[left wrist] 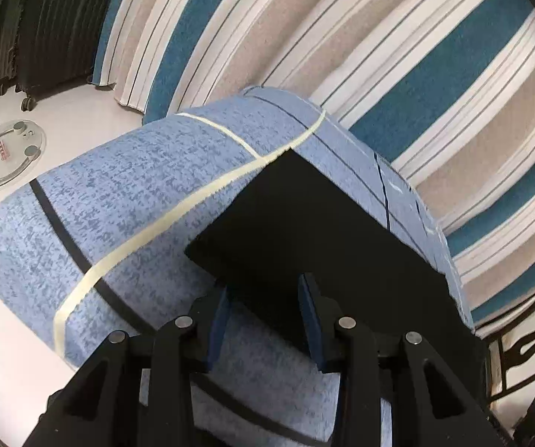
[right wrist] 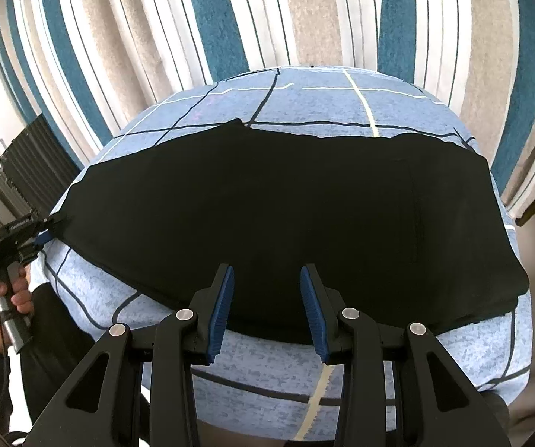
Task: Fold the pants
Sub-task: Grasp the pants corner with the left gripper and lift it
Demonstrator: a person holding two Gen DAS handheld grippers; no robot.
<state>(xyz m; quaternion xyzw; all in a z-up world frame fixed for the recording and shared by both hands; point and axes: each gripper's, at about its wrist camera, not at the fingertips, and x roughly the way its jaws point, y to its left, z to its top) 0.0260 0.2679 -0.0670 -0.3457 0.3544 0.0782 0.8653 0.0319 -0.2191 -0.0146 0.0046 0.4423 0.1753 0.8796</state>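
**Asker:** Where are the pants?

**Watcher:** The black pants (right wrist: 267, 205) lie flat in front of you. They stretch from left to right across the blue cloth (right wrist: 99, 298). One end sits at the left, right by your left claw. The wide end with a pocket sits at the right.

**Asker:** What is the cloth like?

**Watcher:** It is light blue with dark lines and pale yellow lines that cross. It covers the whole top and hangs over the edges.

**Asker:** Is my left claw (left wrist: 267, 316) holding anything?

**Watcher:** No. Its two blue pads (left wrist: 219, 327) stand apart. The near left corner of the pants lies just under them, but they do not squeeze it. Your hand (right wrist: 3, 294) grips the handle at the far left.

**Asker:** And my right claw (right wrist: 267, 305)?

**Watcher:** Its jaws are apart too, with nothing in them. It hangs over the near edge of the pants, about the middle. I cannot tell if it touches them.

**Asker:** What is around the top?

**Watcher:** A big rug (right wrist: 211, 18) with teal, tan and white stripes lies on the far side. The floor (left wrist: 81, 119) is white. At the left you have a round glass scale (left wrist: 6, 152) on the floor, and a dark suitcase (left wrist: 55, 26) on wheels past it. A dark chair (left wrist: 528, 335) stands at the right.
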